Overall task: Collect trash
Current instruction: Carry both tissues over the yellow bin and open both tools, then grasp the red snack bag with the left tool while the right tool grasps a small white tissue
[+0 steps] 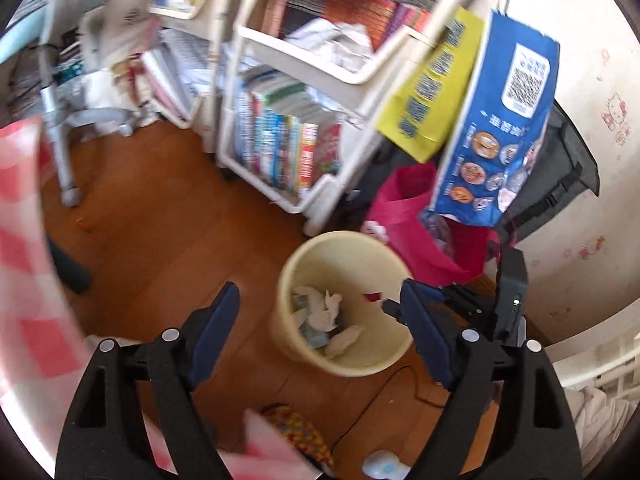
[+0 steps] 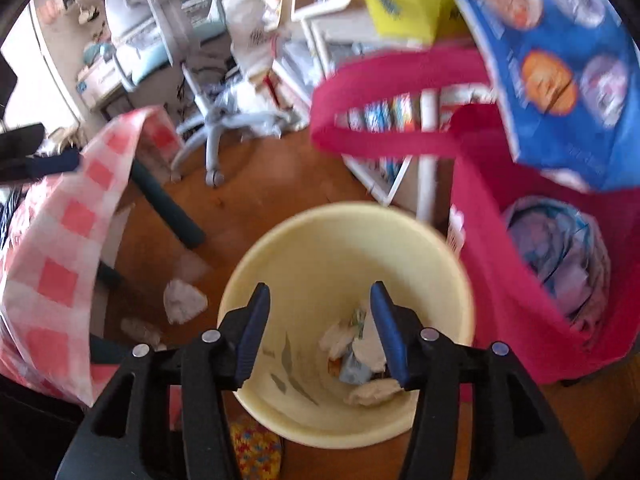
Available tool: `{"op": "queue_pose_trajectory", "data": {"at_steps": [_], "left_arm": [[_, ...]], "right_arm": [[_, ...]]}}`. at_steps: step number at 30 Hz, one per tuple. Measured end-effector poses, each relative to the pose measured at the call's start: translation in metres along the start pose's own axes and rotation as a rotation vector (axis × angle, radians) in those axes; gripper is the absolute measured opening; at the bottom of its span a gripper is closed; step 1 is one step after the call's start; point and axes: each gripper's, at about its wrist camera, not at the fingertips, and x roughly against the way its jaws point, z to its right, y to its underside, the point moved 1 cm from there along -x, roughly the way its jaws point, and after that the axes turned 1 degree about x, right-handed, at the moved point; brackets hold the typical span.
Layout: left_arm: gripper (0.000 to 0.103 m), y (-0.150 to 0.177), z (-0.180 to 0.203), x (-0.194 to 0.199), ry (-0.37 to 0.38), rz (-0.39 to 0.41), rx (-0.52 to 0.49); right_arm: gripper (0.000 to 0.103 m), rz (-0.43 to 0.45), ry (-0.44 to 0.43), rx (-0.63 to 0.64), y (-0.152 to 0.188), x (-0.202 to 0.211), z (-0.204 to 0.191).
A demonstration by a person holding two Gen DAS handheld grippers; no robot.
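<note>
Blue-padded fingers of the left gripper (image 1: 320, 304) fill the bottom of its view, jaws wide apart and holding nothing. Just past them, between the tips and slightly toward 1 o'clock, stands the cream waste bin (image 1: 384, 354) on the wooden floor (image 1: 160, 216), with crumpled tissues (image 1: 324, 308) and scraps lying at its bottom. At 3 o'clock from the bin the right gripper (image 1: 394, 306) reaches in over the rim.

From the right wrist, that right gripper (image 2: 320, 300) hangs directly above the bin (image 2: 320, 248), jaws apart and empty, the paper trash (image 2: 360, 360) visible below between the fingers. One crumpled tissue (image 2: 184, 300) lies on the floor at 9 o'clock from the bin, just beside it. A pink tote bag (image 2: 500, 280) stands touching the bin at 3 o'clock. A red-checked cloth (image 2: 60, 240) hangs at the far 9 o'clock edge, and a white book cart (image 1: 288, 128) stands at 12 o'clock behind the bin.
</note>
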Motion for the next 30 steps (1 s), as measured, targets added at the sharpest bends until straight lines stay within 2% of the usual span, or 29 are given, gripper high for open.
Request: {"op": "queue_pose_trajectory", "data": {"at_steps": [2, 6, 9, 10, 12, 14, 16, 18, 20, 24, 27, 29, 30], "left_arm": [[0.080, 0.006, -0.016, 0.017, -0.026, 0.012, 0.012], [0.081, 0.028, -0.049, 0.063, -0.088, 0.041, 0.044], [0.082, 0.046, -0.075, 0.098, -0.139, 0.069, 0.079], [0.082, 0.052, -0.085, 0.108, -0.158, 0.077, 0.093], [0.083, 0.063, -0.105, 0.128, -0.187, 0.104, 0.129], [0.083, 0.072, -0.125, 0.146, -0.193, 0.139, 0.175], [0.083, 0.080, -0.145, 0.159, -0.181, 0.173, 0.234], [0.083, 0.084, -0.158, 0.169, -0.166, 0.189, 0.277], [0.083, 0.086, -0.164, 0.179, -0.166, 0.209, 0.277], [0.083, 0.090, -0.172, 0.203, -0.226, 0.257, 0.257], [0.084, 0.097, -0.188, 0.221, -0.325, 0.284, 0.285], [0.084, 0.104, -0.205, 0.236, -0.388, 0.305, 0.346], [0.086, 0.111, -0.219, 0.247, -0.431, 0.318, 0.391]], "right_arm": [[0.056, -0.066, -0.025, 0.033, 0.007, -0.012, -0.009], [0.057, -0.213, -0.059, 0.177, 0.022, -0.048, -0.052], [0.057, -0.309, -0.071, 0.224, 0.030, -0.076, -0.075], [0.057, -0.330, -0.073, 0.235, 0.033, -0.083, -0.082], [0.065, -0.355, -0.077, 0.248, 0.038, -0.092, -0.097], [0.065, -0.360, -0.064, 0.247, 0.041, -0.095, -0.109], [0.064, -0.373, -0.125, 0.202, 0.041, -0.095, -0.116], [0.064, -0.368, -0.149, 0.223, 0.042, -0.092, -0.128], [0.064, -0.372, -0.149, 0.257, 0.047, -0.090, -0.141], [0.064, -0.344, -0.100, 0.320, 0.045, -0.079, -0.157], [0.064, -0.236, 0.011, 0.385, 0.026, -0.053, -0.162], [0.064, -0.122, 0.074, 0.410, 0.005, -0.027, -0.165], [0.064, -0.027, 0.079, 0.410, -0.014, -0.006, -0.169]]}}
